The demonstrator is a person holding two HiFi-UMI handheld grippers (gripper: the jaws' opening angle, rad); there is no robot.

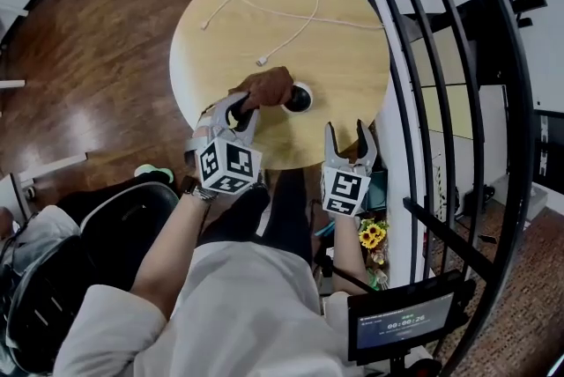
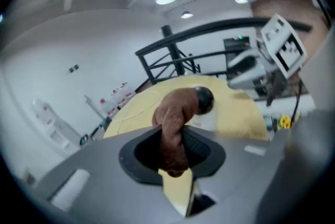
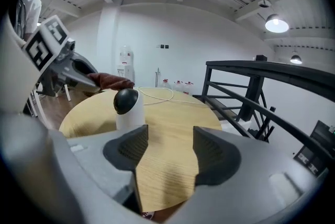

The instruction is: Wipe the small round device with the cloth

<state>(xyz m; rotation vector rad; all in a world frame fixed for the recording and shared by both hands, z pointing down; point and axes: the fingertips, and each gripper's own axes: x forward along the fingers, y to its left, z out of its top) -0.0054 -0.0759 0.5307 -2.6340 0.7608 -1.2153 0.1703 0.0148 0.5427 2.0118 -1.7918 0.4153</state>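
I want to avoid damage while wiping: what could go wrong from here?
The small round device stands free; the right gripper is open and apart from it, so a push from the brown cloth in the left gripper may tip or slide it. The loose end of the white cable lies near the cloth, which might drag it.

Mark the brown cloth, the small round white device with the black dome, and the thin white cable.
Brown cloth (image 1: 269,87): head view, bunched middle.
Small round white device (image 3: 125,101): right gripper view, black dome.
Thin white cable (image 1: 262,62): head view, plug end.
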